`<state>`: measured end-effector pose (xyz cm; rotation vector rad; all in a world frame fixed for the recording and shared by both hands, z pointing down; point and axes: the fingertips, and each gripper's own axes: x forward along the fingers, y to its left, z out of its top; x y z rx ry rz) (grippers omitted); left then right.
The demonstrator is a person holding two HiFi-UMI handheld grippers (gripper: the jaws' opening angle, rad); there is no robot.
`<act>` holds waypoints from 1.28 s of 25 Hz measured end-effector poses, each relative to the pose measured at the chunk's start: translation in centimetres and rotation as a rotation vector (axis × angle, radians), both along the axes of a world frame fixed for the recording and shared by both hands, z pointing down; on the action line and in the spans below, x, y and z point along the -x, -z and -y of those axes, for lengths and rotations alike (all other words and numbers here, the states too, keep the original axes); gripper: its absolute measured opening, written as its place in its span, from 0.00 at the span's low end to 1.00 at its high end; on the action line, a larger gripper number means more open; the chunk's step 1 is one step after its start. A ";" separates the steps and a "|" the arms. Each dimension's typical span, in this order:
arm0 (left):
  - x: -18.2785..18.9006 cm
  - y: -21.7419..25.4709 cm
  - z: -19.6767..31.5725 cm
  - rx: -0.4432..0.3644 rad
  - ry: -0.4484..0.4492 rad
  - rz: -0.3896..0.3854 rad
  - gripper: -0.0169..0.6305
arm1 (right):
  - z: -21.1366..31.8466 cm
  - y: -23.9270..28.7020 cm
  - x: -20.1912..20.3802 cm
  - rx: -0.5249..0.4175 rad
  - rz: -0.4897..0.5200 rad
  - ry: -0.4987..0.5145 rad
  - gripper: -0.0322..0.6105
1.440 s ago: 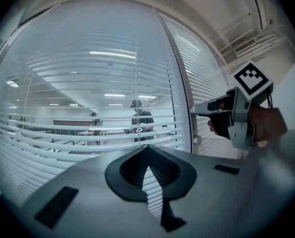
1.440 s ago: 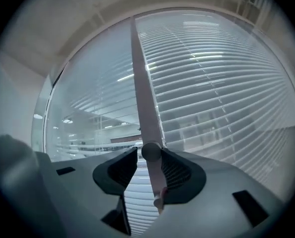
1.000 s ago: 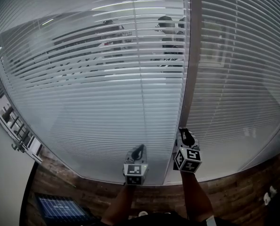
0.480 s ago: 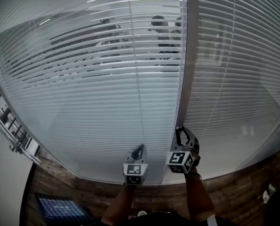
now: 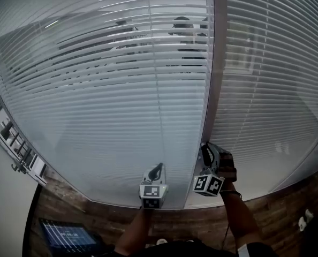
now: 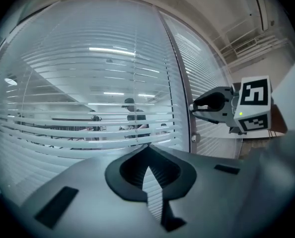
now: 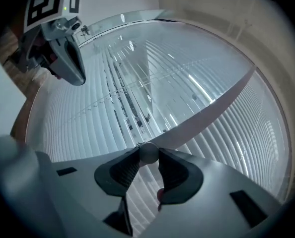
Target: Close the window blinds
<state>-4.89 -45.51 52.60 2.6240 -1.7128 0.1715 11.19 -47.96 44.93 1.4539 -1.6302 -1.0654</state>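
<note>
People (image 5: 187,31) behind the white slatted window blinds (image 5: 105,122), which fill the upper head view, show only as dim shapes between half-tilted slats. At lower centre, beside the grey vertical window post (image 5: 217,63), the right hand-held gripper (image 5: 206,150) is clamped on a small pale round knob (image 7: 148,152) that the head view hides. To its left, the left hand-held gripper (image 5: 157,169) has its jaws together and holds nothing.

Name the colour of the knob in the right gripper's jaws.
Pale grey, the knob; clearest in the right gripper view.
</note>
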 end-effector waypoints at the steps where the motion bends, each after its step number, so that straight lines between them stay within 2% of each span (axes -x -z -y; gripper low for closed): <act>1: 0.0 -0.1 0.1 0.000 0.000 0.000 0.02 | 0.0 -0.1 0.0 -0.002 -0.013 0.000 0.25; 3: 0.1 0.1 0.2 -0.002 0.004 0.000 0.02 | 0.0 0.1 0.1 -0.007 0.006 -0.004 0.25; 5: 0.7 0.4 0.5 -0.005 0.020 -0.005 0.02 | -0.1 0.2 0.2 0.005 0.111 0.000 0.25; 9: 1.9 1.2 0.8 -0.011 0.048 -0.022 0.02 | -0.6 0.6 0.2 0.076 0.531 0.051 0.26; 13: 2.0 0.5 0.7 0.001 0.040 -0.012 0.02 | -0.2 0.2 -0.6 0.141 0.923 0.065 0.26; 15: 1.9 0.6 0.4 0.002 0.037 -0.011 0.02 | 0.1 -0.2 -1.2 0.174 1.080 0.056 0.26; 17: 1.8 0.6 0.3 0.002 0.034 -0.011 0.02 | 0.2 -0.1 -1.5 0.169 1.179 0.065 0.26; 21: 1.7 0.1 0.0 0.008 0.022 -0.002 0.02 | 0.2 0.3 -1.7 0.153 1.258 0.085 0.26; 26: 1.4 -0.1 -0.4 0.013 0.017 0.006 0.02 | 0.1 0.5 -1.6 0.175 1.252 0.072 0.25; 29: 1.2 -0.1 -0.6 0.016 0.010 0.007 0.02 | 0.0 0.5 -1.6 0.171 1.197 0.063 0.25; 32: 1.3 0.3 -0.8 0.011 0.014 -0.007 0.02 | -0.2 0.9 -1.4 0.155 1.056 0.038 0.25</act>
